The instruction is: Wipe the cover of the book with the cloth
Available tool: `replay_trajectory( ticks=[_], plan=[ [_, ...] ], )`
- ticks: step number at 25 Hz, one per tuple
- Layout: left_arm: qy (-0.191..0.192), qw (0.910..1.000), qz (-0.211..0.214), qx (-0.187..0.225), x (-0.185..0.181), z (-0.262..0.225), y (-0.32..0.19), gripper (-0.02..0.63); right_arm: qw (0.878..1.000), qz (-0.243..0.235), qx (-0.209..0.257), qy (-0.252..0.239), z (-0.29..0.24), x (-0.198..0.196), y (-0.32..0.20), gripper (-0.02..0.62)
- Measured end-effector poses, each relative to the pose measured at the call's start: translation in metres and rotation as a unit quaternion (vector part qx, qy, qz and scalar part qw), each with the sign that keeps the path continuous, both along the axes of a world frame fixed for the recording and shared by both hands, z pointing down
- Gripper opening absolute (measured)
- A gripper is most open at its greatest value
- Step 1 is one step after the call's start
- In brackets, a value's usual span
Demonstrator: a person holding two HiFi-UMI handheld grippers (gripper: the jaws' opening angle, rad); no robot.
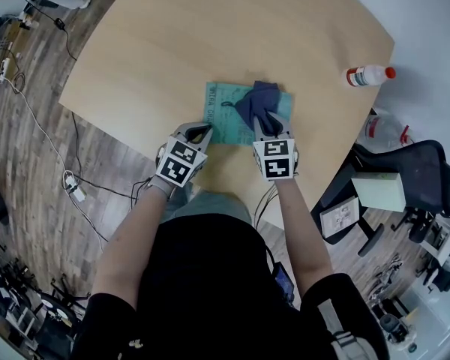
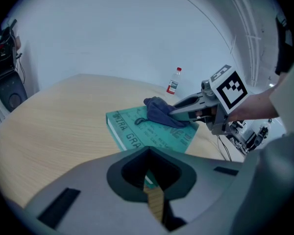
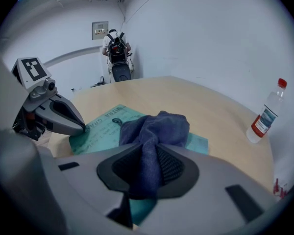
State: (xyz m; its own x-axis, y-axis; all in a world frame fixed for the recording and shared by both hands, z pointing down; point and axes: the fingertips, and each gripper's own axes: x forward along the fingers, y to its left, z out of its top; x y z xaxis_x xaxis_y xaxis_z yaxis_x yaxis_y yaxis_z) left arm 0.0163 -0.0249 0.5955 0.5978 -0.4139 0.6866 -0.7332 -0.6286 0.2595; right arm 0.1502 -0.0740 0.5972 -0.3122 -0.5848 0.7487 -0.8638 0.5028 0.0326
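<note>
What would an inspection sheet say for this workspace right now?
Surface: light wooden table.
Job's things: teal book lying flat; dark blue cloth bunched on its cover.
Clutter: plastic bottle standing upright near the table's far edge.
Tools: left tool shut, empty, tip at the book's edge; right tool shut on the cloth.
Cables: cables trailing across the floor.
Surroundings: office chair, wood floor.

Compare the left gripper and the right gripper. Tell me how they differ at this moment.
The left gripper is shut on nothing, while the right gripper is shut on the dark blue cloth. The left gripper's tip sits at the near corner of the teal book; the right gripper reaches over its cover, where the cloth lies bunched. Both have closed jaws and point down toward the book.
</note>
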Motion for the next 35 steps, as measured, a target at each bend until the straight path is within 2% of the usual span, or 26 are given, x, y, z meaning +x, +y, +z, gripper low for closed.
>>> replay_trajectory(
  ticks=[11,19,24,30,32,35],
  plan=[
    [0.014,0.9998,0.012,0.003,0.001,-0.001,0.001,0.020,0.997,-0.065,-0.018,-0.023,-0.002,-0.076,-0.006,0.097],
    [0.019,0.9996,0.022,-0.007,-0.001,0.003,0.004,0.020,0.991,-0.120,-0.039,-0.045,0.001,-0.126,-0.008,0.097],
    [0.030,0.9992,0.027,-0.001,0.001,0.001,0.000,0.020,0.987,-0.143,-0.059,-0.052,-0.001,-0.142,-0.008,0.097],
    [0.023,0.9995,0.020,0.005,-0.001,0.003,0.003,0.020,0.980,-0.167,-0.087,-0.069,0.000,-0.155,-0.001,0.097],
    [0.020,0.9996,0.020,-0.010,0.001,0.003,0.007,0.020,0.981,-0.168,-0.075,-0.059,0.001,-0.155,-0.001,0.097],
    [0.041,0.9978,0.024,-0.046,0.007,0.001,0.021,0.020,0.983,-0.166,-0.055,-0.048,0.000,-0.157,0.000,0.097]
  ],
)
